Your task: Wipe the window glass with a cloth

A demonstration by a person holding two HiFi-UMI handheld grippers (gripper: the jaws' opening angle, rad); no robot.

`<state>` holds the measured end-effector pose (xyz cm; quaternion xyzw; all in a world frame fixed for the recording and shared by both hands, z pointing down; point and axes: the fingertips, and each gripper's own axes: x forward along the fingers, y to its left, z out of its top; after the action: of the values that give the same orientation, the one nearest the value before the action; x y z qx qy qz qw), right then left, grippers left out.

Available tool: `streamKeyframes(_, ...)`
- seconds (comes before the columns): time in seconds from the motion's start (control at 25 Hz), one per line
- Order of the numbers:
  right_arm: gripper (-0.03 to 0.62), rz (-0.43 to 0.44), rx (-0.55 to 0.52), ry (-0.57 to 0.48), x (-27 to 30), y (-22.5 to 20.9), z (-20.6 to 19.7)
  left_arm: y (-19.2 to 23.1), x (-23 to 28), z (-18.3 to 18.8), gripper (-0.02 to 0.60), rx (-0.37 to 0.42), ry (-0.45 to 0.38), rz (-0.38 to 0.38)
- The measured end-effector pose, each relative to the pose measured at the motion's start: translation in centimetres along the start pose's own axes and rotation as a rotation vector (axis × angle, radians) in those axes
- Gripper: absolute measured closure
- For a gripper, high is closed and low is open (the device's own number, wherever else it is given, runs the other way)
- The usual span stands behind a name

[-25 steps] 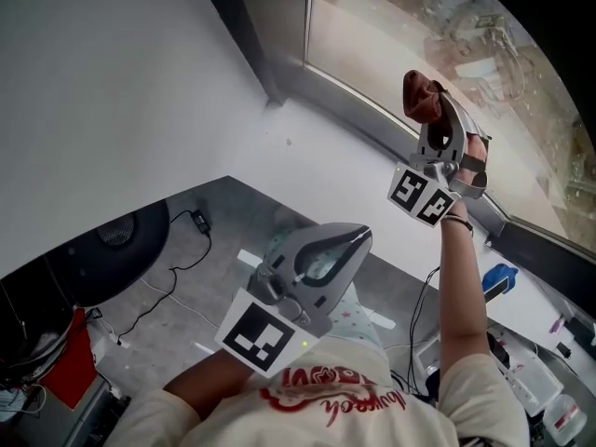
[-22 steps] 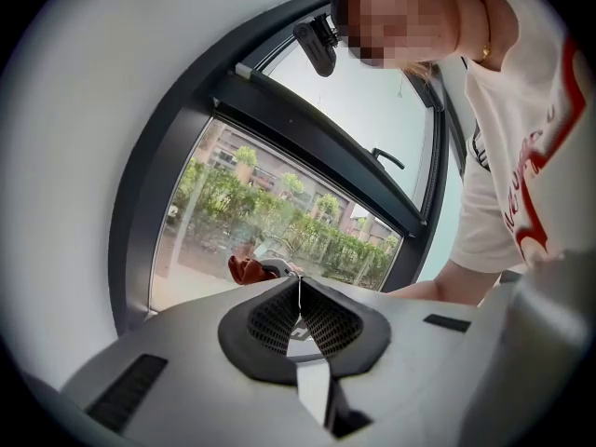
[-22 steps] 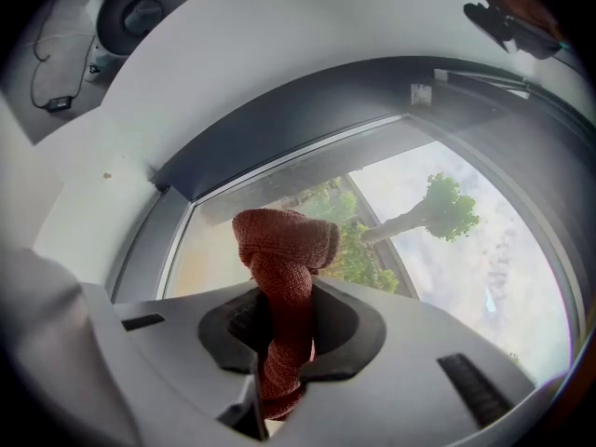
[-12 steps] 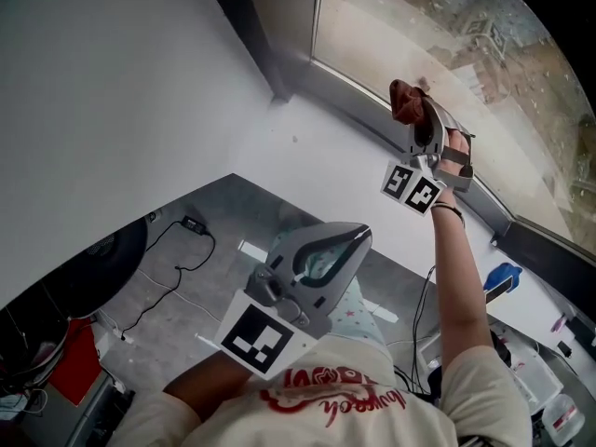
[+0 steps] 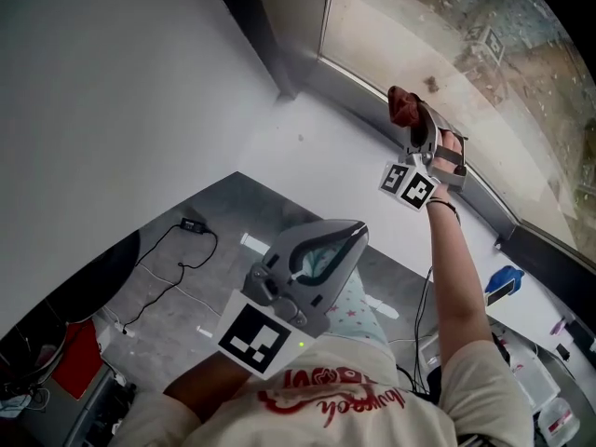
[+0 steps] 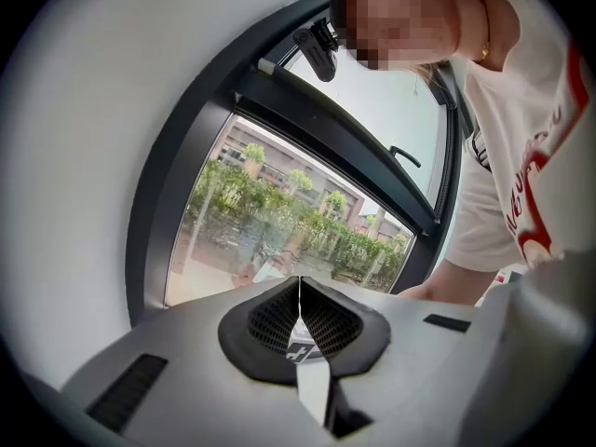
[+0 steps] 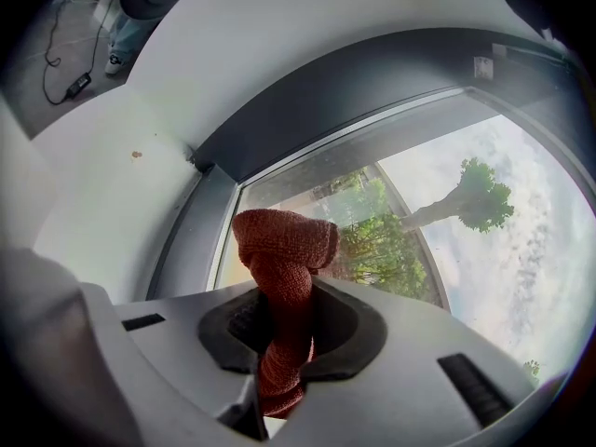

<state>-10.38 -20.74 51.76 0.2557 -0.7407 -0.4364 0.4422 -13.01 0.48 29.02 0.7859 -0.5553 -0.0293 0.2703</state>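
1. The right gripper (image 5: pixel 410 117) is clenched on a red-brown cloth (image 5: pixel 402 103). In the right gripper view the cloth (image 7: pixel 282 250) runs up between the two dark pads of the right gripper (image 7: pixel 287 335), and its bunched, folded end sticks out past the tips.
2. The person's right arm (image 5: pixel 454 277) is stretched out, and it holds the cloth at the bottom edge of the window glass (image 5: pixel 456 35), over the dark lower rail of the window frame (image 5: pixel 358 84) and a little along from the frame's corner.
3. In the right gripper view the cloth's end stands in front of the lower corner of the window glass (image 7: pixel 391 203). No view shows whether the cloth touches the pane.
4. The left gripper (image 5: pixel 358 233) is clenched on nothing. In the left gripper view its pads (image 6: pixel 299 310) meet along a thin line with no object between them.
5. The left gripper is held low in front of the person's white shirt (image 5: pixel 326 394), well apart from the window and the cloth. Its camera faces the window glass (image 6: pixel 279 222), with green hedges beyond.
6. A white sill (image 5: pixel 317 152) runs below the frame.
7. On the grey floor (image 5: pixel 186 277) beneath lies a black cable with a small plug block (image 5: pixel 192 223).
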Motion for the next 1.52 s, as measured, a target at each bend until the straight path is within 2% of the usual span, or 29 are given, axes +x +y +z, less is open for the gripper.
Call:
streamKeyframes(0.24, 0.523, 0.047, 0.008, 0.022, 1.5, 2.5, -0.2, 1.2, -0.1, -0.8, 0.56, -0.022, 0.011, 0.033)
streamKeyframes(0.48, 0.522, 0.141, -0.047, 0.039, 3.4, 6.6, -1.2, 1.3, -0.1, -1.3, 0.56, -0.045, 0.016, 0.06)
streamKeyframes(0.68, 0.522, 0.175, -0.063, 0.04, 4.1, 8.3, -1.7, 1.6, -0.5, -1.4, 0.56, -0.053, 0.011, 0.087)
streamKeyframes(1.08, 0.523, 0.281, -0.004, 0.136, 5.8, 12.0, -3.2, 2.5, -0.6, -2.2, 0.56, -0.069, 0.013, 0.125)
streamKeyframes(1.24, 0.523, 0.319, 0.047, 0.157, 6.1, 12.3, -3.3, 2.6, -1.2, -2.7, 0.56, -0.071, 0.02, 0.129)
streamKeyframes(1.4, 0.523, 0.387, 0.154, 0.173, 5.5, 11.0, -2.9, 2.5, -1.6, -2.5, 0.56, -0.06, 0.007, 0.124)
streamKeyframes(1.44, 0.523, 0.377, 0.174, 0.167, 5.0, 9.8, -2.4, 2.4, -1.7, -2.2, 0.56, -0.055, 0.0, 0.121)
streamKeyframes(1.52, 0.523, 0.293, 0.209, 0.108, 3.2, 6.0, -0.6, 1.7, -2.1, -1.2, 0.56, -0.04, -0.015, 0.111)
